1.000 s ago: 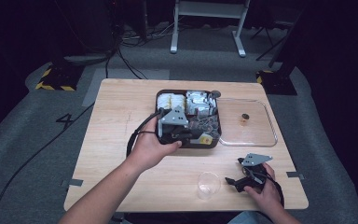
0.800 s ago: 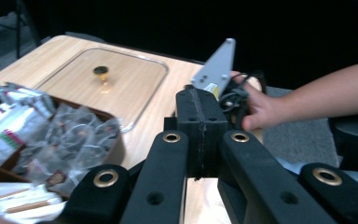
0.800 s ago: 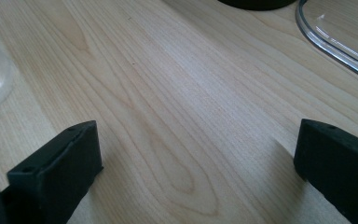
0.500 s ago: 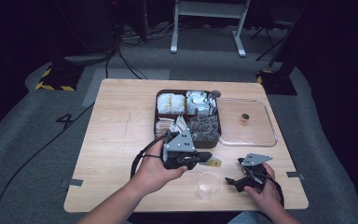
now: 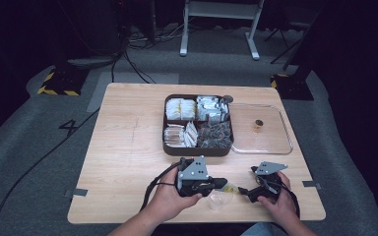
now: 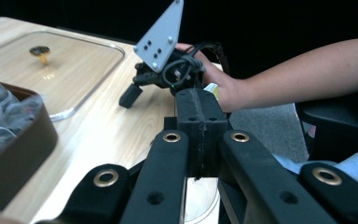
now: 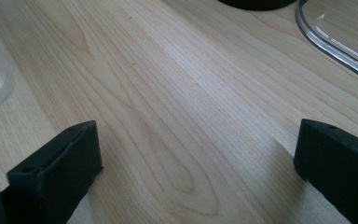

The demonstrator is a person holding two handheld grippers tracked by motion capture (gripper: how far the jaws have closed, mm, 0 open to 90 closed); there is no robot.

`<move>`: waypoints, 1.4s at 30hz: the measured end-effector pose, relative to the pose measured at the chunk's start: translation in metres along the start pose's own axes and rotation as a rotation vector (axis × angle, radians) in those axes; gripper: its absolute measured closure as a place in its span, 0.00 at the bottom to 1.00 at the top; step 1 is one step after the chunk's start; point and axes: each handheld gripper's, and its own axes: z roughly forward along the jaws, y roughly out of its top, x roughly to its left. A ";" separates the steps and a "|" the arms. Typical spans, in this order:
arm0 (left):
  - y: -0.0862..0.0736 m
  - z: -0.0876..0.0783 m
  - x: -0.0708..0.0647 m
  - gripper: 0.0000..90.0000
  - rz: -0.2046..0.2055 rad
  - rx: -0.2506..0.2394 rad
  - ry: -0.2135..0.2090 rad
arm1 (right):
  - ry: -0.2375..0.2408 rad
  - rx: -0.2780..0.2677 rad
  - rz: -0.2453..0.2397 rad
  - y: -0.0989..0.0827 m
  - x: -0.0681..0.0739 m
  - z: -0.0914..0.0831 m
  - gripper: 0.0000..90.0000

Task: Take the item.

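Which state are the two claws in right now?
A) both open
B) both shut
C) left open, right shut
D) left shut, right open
D: in the left gripper view the left claw has its jaws pressed together, while in the right gripper view the right claw has its jaws wide apart over bare table.

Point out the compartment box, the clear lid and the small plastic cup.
compartment box (image 5: 197, 149), high view, on its dark front wall.
clear lid (image 5: 270, 140), high view, on its bare transparent panel beside the box.
small plastic cup (image 5: 220, 200), high view, on its clear rim near the table's front edge.
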 end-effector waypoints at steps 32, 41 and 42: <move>-0.029 0.015 0.013 0.52 -0.018 0.000 0.051 | 0.000 0.001 0.001 0.000 0.000 0.000 0.01; -0.023 -0.007 0.017 0.47 0.013 0.042 0.160 | 0.014 0.003 -0.017 0.003 -0.002 0.002 0.01; -0.024 -0.010 0.018 0.47 0.009 0.049 0.174 | 0.014 0.003 -0.017 0.003 -0.002 0.002 0.01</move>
